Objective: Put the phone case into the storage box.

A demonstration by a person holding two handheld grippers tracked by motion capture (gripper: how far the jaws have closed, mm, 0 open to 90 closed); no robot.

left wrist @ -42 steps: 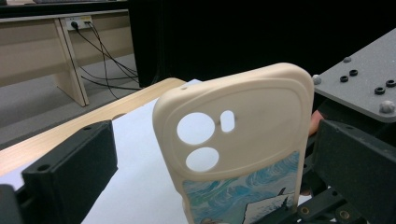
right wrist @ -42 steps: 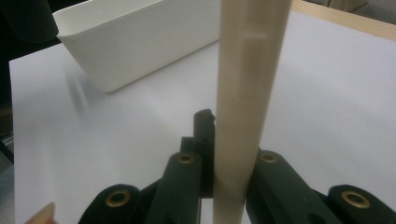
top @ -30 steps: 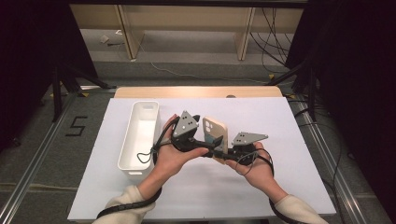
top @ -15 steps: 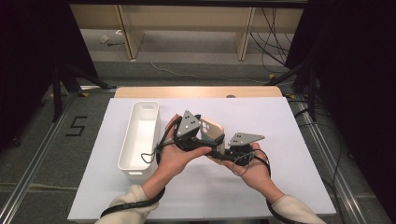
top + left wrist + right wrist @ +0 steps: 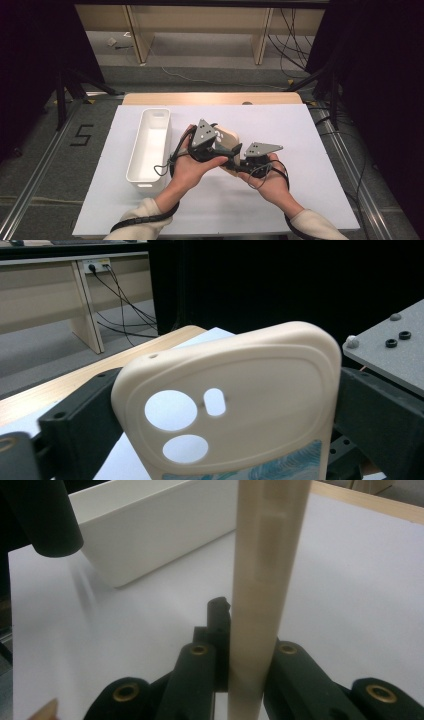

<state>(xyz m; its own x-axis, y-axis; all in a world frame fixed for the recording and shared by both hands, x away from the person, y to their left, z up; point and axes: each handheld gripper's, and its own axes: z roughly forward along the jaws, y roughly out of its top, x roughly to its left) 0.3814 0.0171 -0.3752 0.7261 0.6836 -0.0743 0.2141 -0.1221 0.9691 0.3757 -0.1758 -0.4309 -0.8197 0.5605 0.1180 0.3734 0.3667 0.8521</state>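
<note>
Between the fingers of the right gripper (image 5: pixel 245 652), pinched edge-on across its thin side: a cream phone case (image 5: pixel 260 555), standing upright out of the closed jaws. Clamped too by the left gripper (image 5: pixel 225 440), black jaws flush against the two long edges, camera cut-outs facing that gripper's lens, a blue-green pattern just showing at the bottom. Held by both grippers at once, then, and clear of the surface below the fingers.

Under the fingers, apart from the case: white sheet (image 5: pixel 300 130) over the table (image 5: pixel 210 98). Beyond the left gripper's fingers, well off to that side: long white bin (image 5: pixel 135 165), nothing visible inside.

Judged progress: pick-up done, case lifted and shared between two grips, probably mid-handover or mid-reorientation. Left to do, by the look of it: release by one gripper, carry toward the bin, lower inside, let go. No sign yet of either grip loosening.
</note>
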